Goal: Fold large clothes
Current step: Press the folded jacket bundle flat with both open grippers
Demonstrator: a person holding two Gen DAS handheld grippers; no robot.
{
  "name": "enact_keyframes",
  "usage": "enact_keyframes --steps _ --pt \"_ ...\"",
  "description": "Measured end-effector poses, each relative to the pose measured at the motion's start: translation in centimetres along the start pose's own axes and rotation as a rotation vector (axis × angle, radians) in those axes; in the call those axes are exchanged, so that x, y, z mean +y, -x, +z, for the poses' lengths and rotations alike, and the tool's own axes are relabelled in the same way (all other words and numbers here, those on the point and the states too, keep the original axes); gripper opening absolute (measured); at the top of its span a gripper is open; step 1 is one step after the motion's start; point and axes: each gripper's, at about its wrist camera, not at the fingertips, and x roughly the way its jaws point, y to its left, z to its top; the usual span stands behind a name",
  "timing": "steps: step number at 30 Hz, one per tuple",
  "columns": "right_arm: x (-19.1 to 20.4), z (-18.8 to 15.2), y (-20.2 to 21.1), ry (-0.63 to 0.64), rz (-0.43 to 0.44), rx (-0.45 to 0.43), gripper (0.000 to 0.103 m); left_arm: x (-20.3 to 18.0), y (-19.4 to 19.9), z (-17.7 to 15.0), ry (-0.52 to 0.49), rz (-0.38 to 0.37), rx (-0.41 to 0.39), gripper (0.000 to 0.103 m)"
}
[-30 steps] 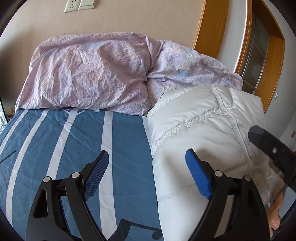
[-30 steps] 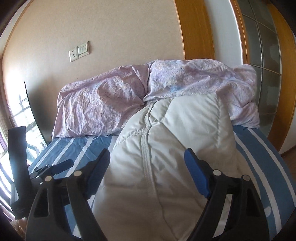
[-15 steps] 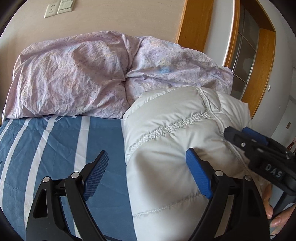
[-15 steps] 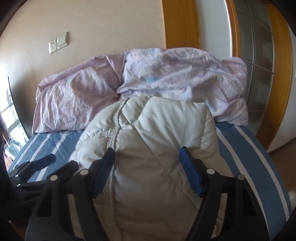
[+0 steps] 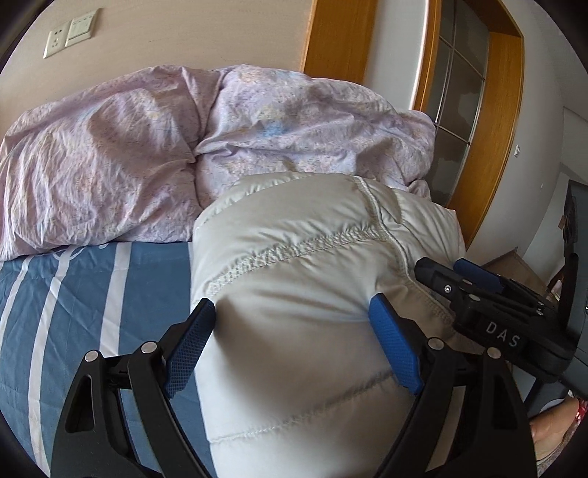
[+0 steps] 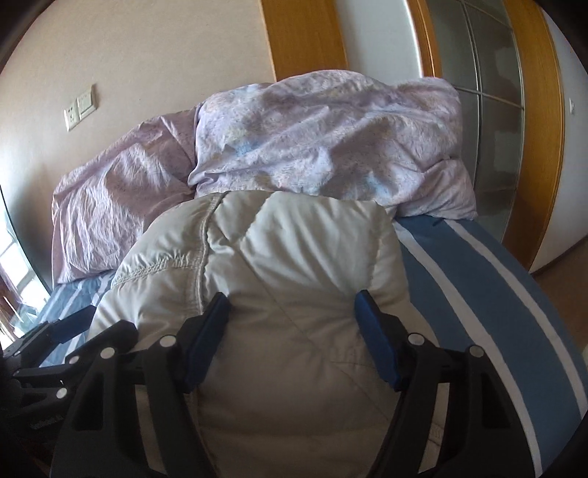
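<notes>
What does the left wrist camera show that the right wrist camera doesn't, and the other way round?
Only the left wrist view shows the right gripper from the side, with DAS lettering on its body, reaching to the jacket's right edge, plus the person's hand at lower right.

Only the right wrist view shows the left gripper low at the jacket's left side, and a bright window at far left.

Both show the white puffy jacket folded on the blue striped sheet, the lilac duvet behind it, the wall socket, and open jaws.
</notes>
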Motion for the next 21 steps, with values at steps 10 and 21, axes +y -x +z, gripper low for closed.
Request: enact_keyframes --steps 10,21 --pt "-2.6 -0.4 -2.0 -0.034 0.044 0.038 0.069 -2.1 -1.7 -0.3 -0.046 0.048 0.027 0.092" --pt "-3.4 -0.7 -4.0 -0.030 0.095 0.083 0.070 -2.8 -3.2 -0.8 -0.043 0.093 0.038 0.097"
